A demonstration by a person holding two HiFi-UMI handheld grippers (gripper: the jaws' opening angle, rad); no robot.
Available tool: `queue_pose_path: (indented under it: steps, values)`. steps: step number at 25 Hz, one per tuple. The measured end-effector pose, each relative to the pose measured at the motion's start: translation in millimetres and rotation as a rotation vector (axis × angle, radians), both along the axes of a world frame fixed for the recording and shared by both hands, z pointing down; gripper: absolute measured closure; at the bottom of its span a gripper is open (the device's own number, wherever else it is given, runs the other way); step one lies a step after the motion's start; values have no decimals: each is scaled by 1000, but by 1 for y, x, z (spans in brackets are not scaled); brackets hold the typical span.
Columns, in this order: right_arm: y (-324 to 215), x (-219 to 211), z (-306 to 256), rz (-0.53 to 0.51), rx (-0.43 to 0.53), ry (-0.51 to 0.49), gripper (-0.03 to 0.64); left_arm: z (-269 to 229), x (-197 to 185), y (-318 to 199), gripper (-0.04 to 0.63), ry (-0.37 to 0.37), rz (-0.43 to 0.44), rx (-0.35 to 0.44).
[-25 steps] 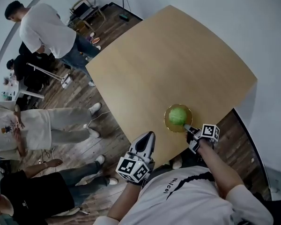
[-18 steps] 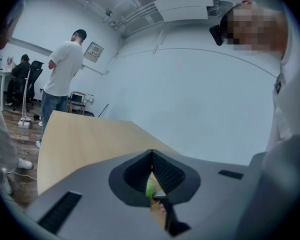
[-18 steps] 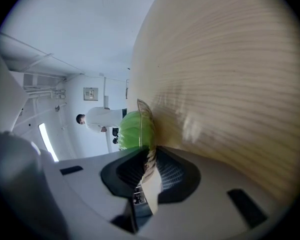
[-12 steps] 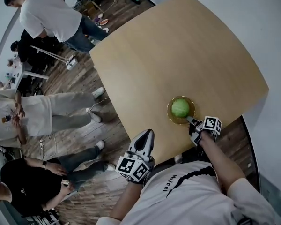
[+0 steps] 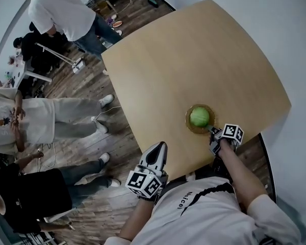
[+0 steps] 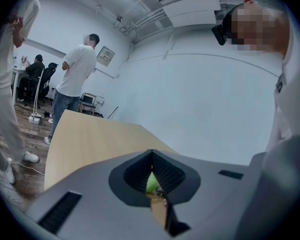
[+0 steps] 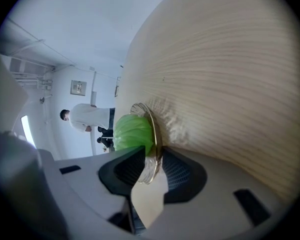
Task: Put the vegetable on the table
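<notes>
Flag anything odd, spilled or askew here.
Nothing stands out: the green vegetable sits whole in its dish, whose rim the right gripper pinches; the left gripper hangs shut, empty.

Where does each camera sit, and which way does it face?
Head view: on the person's head, facing steeply down at the table and the cabbage on its plate; the shirt, left gripper and right gripper show.
Left gripper view: on the left gripper, looking across the table towards a white wall; its shut jaws and the shirt show.
Right gripper view: on the right gripper, rolled sideways, close on the plate rim its jaws clamp.
All three views share the cabbage.
</notes>
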State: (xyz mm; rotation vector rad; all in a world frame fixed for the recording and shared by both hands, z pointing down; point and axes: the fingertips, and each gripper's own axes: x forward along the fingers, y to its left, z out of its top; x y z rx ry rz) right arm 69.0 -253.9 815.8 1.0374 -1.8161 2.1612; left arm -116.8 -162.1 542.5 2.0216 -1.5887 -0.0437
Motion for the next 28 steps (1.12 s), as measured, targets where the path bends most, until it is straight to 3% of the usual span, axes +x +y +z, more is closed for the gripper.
queue_pose_path:
  steps: [5,9,17,23,28]
  values:
    - [4,19,-10,-13,1,117,518,-3,0,2,583,35,22,-21]
    - [13,33,-31,-27,84,169,518,8,10,3,583,71,68,-52]
    - [37,-16,-140,-157,398,98,573,-2,25,14,583,83,179,-53]
    - [62,-56,-239,-236,711,94,584,-31,19,24,583,59,221,-8]
    - [98,-73,-286,-260,880,156,598,-50,19,42,583,35,257,31]
